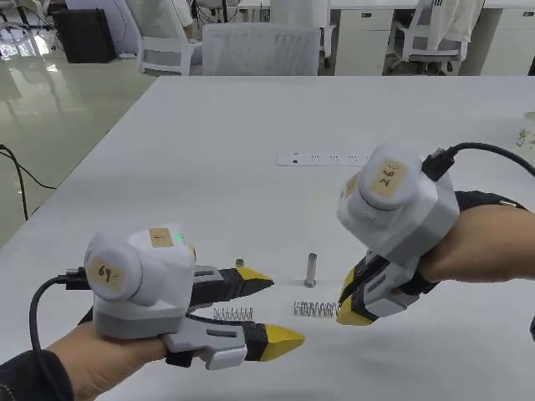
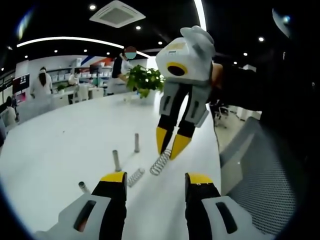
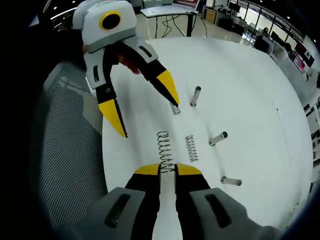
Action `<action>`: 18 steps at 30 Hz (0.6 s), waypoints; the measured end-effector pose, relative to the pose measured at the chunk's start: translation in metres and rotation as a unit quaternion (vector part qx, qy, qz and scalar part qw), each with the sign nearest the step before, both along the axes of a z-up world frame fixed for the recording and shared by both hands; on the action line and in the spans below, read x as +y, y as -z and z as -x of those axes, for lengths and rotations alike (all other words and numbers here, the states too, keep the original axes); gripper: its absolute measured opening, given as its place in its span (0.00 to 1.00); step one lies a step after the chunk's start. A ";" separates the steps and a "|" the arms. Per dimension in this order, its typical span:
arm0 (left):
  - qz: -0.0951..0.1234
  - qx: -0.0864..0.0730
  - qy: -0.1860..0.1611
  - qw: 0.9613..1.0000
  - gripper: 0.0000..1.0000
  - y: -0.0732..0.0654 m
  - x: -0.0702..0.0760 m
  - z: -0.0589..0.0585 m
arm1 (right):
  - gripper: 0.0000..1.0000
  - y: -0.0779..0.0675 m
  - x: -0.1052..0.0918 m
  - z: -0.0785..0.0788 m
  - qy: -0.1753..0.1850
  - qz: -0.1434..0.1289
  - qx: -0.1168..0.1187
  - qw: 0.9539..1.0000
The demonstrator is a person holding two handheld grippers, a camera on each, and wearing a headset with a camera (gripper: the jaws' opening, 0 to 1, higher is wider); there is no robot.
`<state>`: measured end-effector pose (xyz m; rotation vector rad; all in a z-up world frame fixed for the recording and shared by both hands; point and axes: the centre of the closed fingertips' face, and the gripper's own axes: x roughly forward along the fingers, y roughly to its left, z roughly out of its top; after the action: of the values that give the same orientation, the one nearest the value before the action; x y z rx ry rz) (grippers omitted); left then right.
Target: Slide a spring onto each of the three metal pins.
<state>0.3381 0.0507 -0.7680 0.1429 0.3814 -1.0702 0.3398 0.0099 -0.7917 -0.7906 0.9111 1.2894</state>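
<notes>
Now my right gripper (image 3: 167, 170) pinches 1 spring (image 3: 164, 146) on the table (image 3: 240, 75); my left gripper (image 2: 156, 177) hangs open nearby.

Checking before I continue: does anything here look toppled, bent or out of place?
Nothing stands out. The three short silver metal pins stand upright on the white table, and the coiled wire springs lie flat beside them.

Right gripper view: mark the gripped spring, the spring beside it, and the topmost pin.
Gripped spring (image 3: 164, 148), right gripper view, middle coils.
Neighbouring spring (image 3: 191, 148), right gripper view, middle coils.
Topmost pin (image 3: 195, 96), right gripper view, mid-shaft.
</notes>
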 end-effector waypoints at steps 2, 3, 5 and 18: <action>-0.001 -0.001 0.002 1.000 0.39 0.000 0.000 0.001 | 0.07 0.000 0.003 0.002 -0.006 0.001 0.000 1.000; -0.001 -0.001 0.003 1.000 0.38 0.001 -0.001 0.001 | 0.07 0.000 0.004 0.003 -0.009 0.002 -0.001 1.000; -0.003 -0.002 0.005 1.000 0.37 0.001 -0.001 0.002 | 0.07 0.000 0.005 0.004 -0.013 0.003 0.000 1.000; -0.017 -0.010 0.033 0.999 0.24 0.006 -0.007 0.011 | 0.07 -0.002 0.013 0.016 -0.045 0.001 0.006 0.999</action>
<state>0.3269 0.0435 -0.7740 0.1973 0.3777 -1.1279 0.3233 0.0227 -0.7895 -0.8353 0.8947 1.3731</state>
